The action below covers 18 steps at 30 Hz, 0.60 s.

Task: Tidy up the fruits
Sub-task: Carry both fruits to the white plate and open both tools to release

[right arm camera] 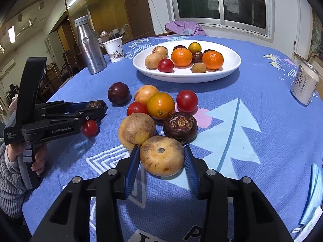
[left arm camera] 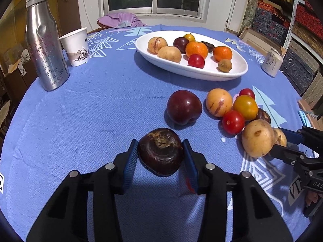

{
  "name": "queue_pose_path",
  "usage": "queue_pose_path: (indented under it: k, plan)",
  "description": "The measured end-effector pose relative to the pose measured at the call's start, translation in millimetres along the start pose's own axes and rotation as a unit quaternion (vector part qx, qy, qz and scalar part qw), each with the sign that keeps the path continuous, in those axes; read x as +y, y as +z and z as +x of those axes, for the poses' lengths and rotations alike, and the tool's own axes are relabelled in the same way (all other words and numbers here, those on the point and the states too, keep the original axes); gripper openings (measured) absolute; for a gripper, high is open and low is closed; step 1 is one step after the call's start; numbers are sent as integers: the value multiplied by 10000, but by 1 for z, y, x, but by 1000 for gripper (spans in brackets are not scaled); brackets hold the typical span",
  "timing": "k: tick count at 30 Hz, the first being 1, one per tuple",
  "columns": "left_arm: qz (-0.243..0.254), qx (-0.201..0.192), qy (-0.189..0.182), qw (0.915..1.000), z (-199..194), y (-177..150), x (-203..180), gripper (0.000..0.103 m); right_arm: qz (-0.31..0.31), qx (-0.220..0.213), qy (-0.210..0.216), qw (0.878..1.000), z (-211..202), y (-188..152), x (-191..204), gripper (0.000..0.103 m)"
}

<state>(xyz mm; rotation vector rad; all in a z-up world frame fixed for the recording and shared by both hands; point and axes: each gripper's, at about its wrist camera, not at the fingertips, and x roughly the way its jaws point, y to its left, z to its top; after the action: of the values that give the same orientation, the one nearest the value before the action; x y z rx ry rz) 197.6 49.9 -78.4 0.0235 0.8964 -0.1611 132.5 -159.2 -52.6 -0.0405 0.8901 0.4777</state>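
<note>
My left gripper point(left arm camera: 160, 143) is shut on a dark brown water chestnut point(left arm camera: 160, 153), its blue pads pressed on both sides, low over the blue cloth. My right gripper point(right arm camera: 161, 149) is shut on a tan round fruit point(right arm camera: 161, 157). The left wrist view shows the right gripper point(left arm camera: 282, 142) at the right edge; the right wrist view shows the left gripper point(right arm camera: 103, 109) at the left. Between them lie loose fruits: a dark plum point(left arm camera: 184, 106), a striped yellow fruit point(left arm camera: 219, 102), an orange tomato point(left arm camera: 245, 107), red tomatoes point(left arm camera: 233, 121), a tan fruit point(left arm camera: 258, 138) and another water chestnut point(right arm camera: 180, 127). The white oval plate point(left arm camera: 181, 69) behind holds several fruits.
A steel bottle point(left arm camera: 45, 46) and a paper cup point(left arm camera: 76, 47) stand at the far left of the round table. A drink can point(left arm camera: 271, 62) stands at the far right. One red tomato point(right arm camera: 90, 128) lies under the left gripper. A person's hand point(right arm camera: 40, 159) holds the left gripper's handle.
</note>
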Motion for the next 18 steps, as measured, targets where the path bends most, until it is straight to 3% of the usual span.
queue_pose_path:
  k: [5, 9, 13, 18]
  plan:
    - [-144, -138, -1, 9998, -7, 1, 4, 43, 98, -13, 15, 9999, -2, 0, -5, 44]
    - [-374, -731, 41, 9966, -41, 15, 9, 43, 275, -319, -7, 9991, -21, 5, -14, 44]
    - [-282, -1266, 125, 9915, -88, 52, 1, 43, 579, -1031, 21, 9930, -69, 36, -30, 44]
    - [-75, -2073, 194, 9780, -144, 111, -28, 43, 647, -2134, 78, 9748, -142, 100, -35, 44]
